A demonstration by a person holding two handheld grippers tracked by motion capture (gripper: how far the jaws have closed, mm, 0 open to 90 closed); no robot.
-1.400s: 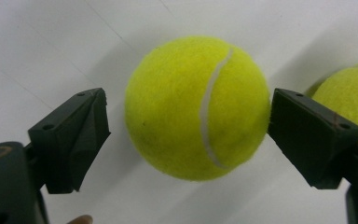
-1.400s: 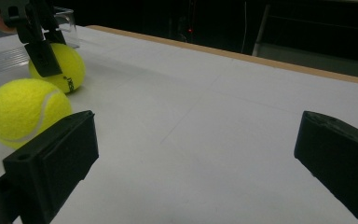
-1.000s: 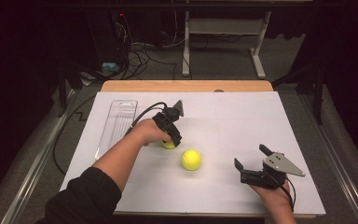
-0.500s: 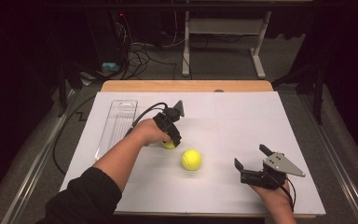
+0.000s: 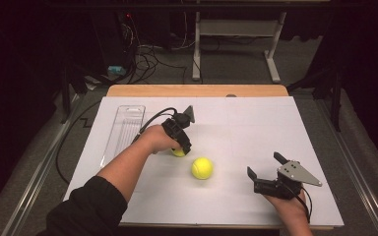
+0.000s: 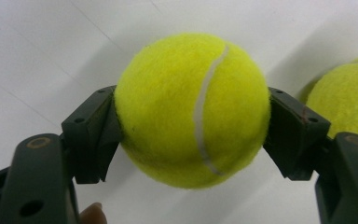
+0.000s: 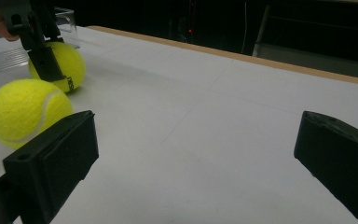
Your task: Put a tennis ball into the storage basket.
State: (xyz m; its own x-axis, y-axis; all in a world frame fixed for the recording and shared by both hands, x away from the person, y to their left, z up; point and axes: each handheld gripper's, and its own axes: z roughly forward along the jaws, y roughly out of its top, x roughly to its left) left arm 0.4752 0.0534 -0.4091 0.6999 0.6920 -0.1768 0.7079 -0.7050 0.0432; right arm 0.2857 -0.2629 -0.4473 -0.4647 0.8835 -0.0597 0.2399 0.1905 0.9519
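**Left gripper clamped on a tennis ball, right gripper wide and idle**

The left gripper (image 5: 181,145) sits a little left of the middle of the white paper-covered table (image 5: 256,123), pointing down at the surface. Its jaws have just been closing, and in the left gripper view its two black pads (image 6: 100,133) press on opposite flanks of a fuzzy yellow-green tennis ball with a white curved seam (image 6: 192,109). The ball rests on the white surface, and from the high view only a sliver of it (image 5: 178,153) shows under the gripper body. A fingertip of the person's left hand peeks in at the bottom of the left gripper view.

A second yellow-green tennis ball (image 5: 202,168) lies free on the table just beside the held one, on the side toward the near edge and the right gripper, close to it but not gripped by anything. In the right gripper view this second ball (image 7: 25,109) sits nearest, with the clamped one (image 7: 63,65) behind it.

The right gripper (image 5: 267,172) is held near the table's near right corner, well apart from both balls, its jaws spread wide with nothing between them.

A clear, long plastic tray (image 5: 123,129) lies along the table's left edge, beyond the person's left forearm.
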